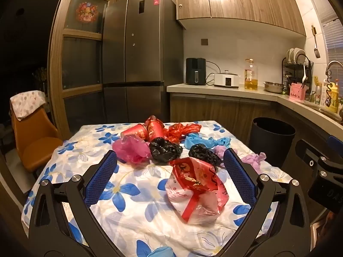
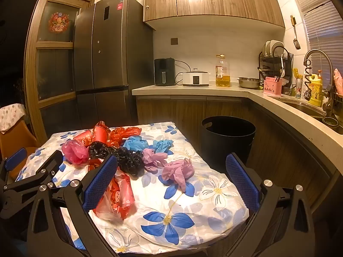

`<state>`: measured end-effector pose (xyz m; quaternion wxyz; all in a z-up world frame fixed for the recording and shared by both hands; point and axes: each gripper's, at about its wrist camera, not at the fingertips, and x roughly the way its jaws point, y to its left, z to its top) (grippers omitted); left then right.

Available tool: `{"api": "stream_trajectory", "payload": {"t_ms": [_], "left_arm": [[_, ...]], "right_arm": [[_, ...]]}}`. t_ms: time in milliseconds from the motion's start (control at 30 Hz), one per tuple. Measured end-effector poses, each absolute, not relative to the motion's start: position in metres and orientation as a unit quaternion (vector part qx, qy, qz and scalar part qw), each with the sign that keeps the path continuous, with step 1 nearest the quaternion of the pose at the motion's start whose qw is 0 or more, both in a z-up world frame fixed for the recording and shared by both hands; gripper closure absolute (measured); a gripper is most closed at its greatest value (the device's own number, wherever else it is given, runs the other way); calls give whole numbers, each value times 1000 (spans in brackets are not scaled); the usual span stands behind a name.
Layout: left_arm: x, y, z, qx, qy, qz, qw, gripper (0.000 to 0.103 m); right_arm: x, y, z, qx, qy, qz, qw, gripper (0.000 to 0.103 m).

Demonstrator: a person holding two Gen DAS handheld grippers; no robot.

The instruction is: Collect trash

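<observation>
Both grippers hang over the near edge of the table, left gripper (image 1: pixel 169 167) and right gripper (image 2: pixel 171 171) with blue mesh-textured pads spread wide, gripping nothing. On the floral cloth (image 2: pixel 171 220) lie crinkled trash: a red-printed plastic bag (image 1: pixel 197 190), glossy black wads (image 1: pixel 165 151), limp purple gloves (image 2: pixel 178 171), red paper cups (image 1: pixel 137 131). Beyond the table's far corner stands a round black bin (image 2: pixel 228 137).

Letters "ine" on a can (image 2: pixel 298 90) beside the sink.

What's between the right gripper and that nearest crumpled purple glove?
Nothing but bare flowered tablecloth. In the right wrist view the open right gripper frames the purple glove, with no other trash in the way.
</observation>
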<state>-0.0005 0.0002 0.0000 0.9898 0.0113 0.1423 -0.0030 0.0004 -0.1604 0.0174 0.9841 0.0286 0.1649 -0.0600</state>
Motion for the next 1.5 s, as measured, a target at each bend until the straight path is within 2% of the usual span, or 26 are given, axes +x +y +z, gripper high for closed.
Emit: {"api": "stream_trajectory", "payload": {"t_ms": [1500], "left_arm": [[-1,-2,0,6,143,-12,990,5]], "right_arm": [[-2,-161,19,33,156,-60,985,5]]}}
